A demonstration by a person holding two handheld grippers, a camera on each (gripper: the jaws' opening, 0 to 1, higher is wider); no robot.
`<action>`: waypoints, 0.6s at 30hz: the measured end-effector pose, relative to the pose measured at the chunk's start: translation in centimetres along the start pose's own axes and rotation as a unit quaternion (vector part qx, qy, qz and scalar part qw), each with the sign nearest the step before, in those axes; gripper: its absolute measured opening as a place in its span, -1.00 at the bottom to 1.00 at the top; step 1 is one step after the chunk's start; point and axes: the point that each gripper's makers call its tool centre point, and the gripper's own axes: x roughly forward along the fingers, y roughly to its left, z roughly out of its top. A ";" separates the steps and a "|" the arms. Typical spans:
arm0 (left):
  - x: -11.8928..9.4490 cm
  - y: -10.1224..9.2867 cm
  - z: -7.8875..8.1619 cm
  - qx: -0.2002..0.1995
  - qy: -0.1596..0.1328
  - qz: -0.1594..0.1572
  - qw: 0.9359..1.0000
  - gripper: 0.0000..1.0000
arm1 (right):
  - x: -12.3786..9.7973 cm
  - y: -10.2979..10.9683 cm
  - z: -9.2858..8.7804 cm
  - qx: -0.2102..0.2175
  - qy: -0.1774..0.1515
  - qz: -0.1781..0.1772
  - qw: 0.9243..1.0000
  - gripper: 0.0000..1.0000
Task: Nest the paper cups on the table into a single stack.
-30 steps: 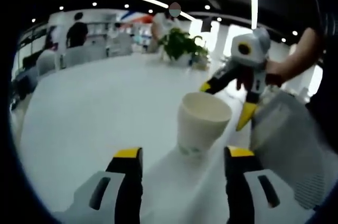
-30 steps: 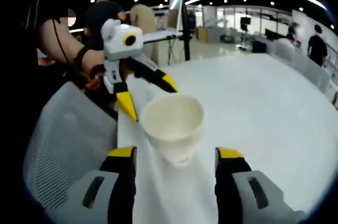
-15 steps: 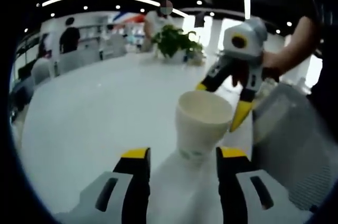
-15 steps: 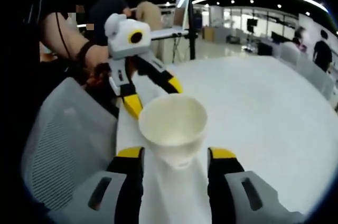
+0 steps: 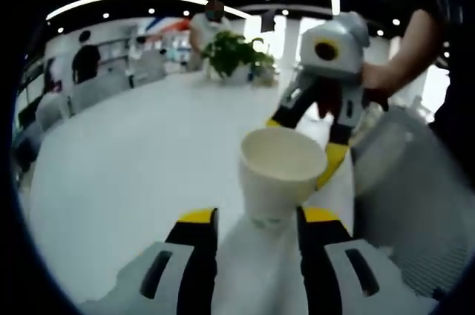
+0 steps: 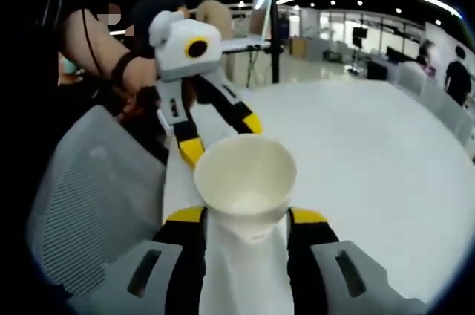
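Both grippers sat close around one white cup (image 5: 280, 172) on the white counter (image 5: 133, 159). Left gripper (image 5: 257, 220) had its jaws spread, one on each side of the cup's bottom. Right gripper (image 6: 246, 218) did the same from the other side, jaws just beside the cup, maybe touching.

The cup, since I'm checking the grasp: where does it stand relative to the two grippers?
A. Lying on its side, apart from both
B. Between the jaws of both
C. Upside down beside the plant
B: the upright cup stands between the jaws of the left gripper and the right gripper.
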 end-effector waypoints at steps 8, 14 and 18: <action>0.4 -0.7 -0.1 0.030 0.014 -0.025 0.999 -0.37 | 0.0 -0.1 -0.1 -0.005 0.003 0.000 1.000 -0.23; 0.8 -1.2 -0.2 0.055 0.027 -0.041 0.997 -0.49 | 0.1 -0.2 -0.1 -0.007 0.004 0.001 1.000 -0.24; 0.9 -1.0 -0.2 0.057 0.031 -0.038 0.997 -0.48 | 0.0 -0.3 0.0 -0.007 0.004 0.001 1.000 -0.25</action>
